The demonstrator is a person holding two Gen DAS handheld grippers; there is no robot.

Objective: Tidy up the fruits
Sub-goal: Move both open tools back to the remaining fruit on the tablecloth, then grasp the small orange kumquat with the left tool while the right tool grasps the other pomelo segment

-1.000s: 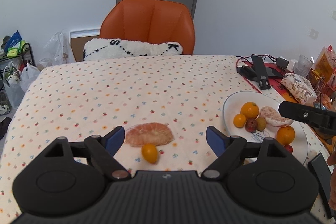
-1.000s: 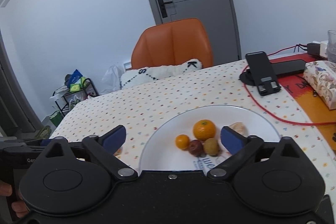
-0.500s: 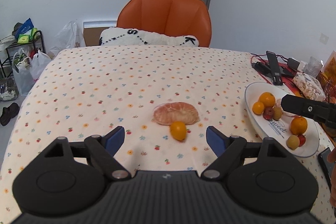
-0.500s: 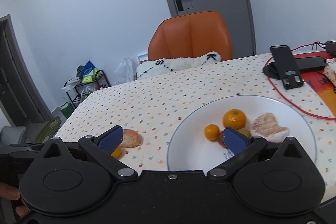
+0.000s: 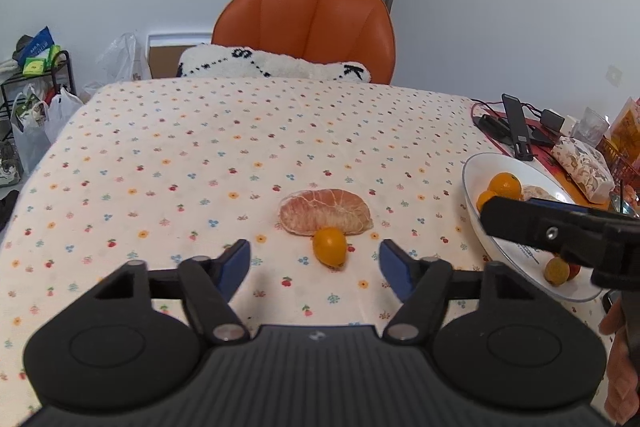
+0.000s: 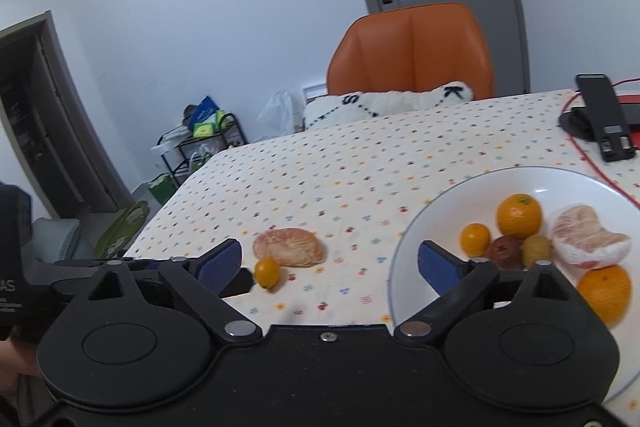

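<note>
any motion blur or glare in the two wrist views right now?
Left wrist view: sharp, with even light; the small orange and peeled segment are crisp, with soft shadows. Right wrist view: the near orange on the plate is smeared, and the rim shows a small glint. Both views have fisheye bending.

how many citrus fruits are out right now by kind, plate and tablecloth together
big whole oranges: 2
small orange fruits: 2
peeled citrus pieces: 2
total: 6
</note>
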